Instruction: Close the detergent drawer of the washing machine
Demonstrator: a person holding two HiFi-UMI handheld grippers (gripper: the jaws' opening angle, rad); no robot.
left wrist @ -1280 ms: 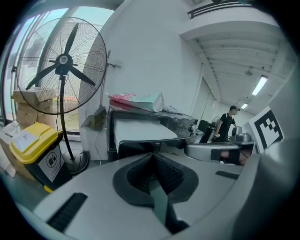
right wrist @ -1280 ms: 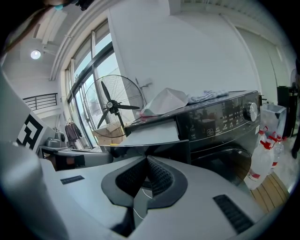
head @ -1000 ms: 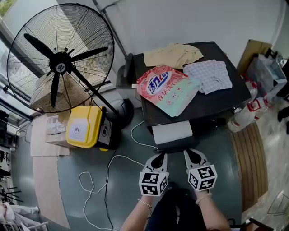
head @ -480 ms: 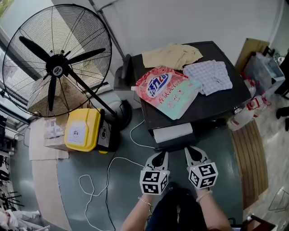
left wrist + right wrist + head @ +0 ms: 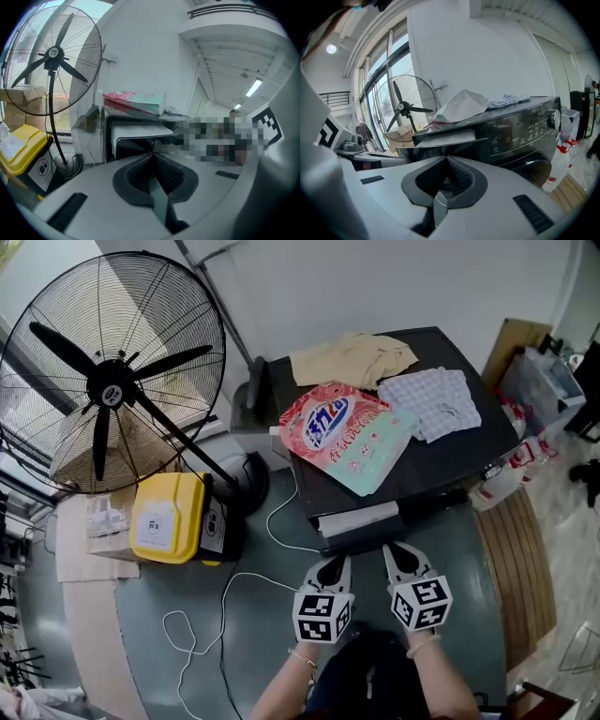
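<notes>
Your left tool (image 5: 329, 565) and right tool (image 5: 399, 554) sit side by side just in front of the washing machine (image 5: 448, 461), both pointing at it; the left tool's jaws are together, tips meeting with nothing between them; same on the right, pinched together and empty. The detergent drawer (image 5: 360, 519) stands out from the machine's front at its left end, pale top showing, dark front panel just ahead of both tips; whether either tip touches it, I cannot tell. On the machine's lid: a pink-and-mint detergent bag (image 5: 343, 430), a beige cloth (image 5: 354, 356) and a checked cloth (image 5: 432, 400). Off to your left, a big pedestal fan (image 5: 106, 382); a yellow box (image 5: 167, 517) on the floor; a white cable (image 5: 246, 575) trailing past it.
</notes>
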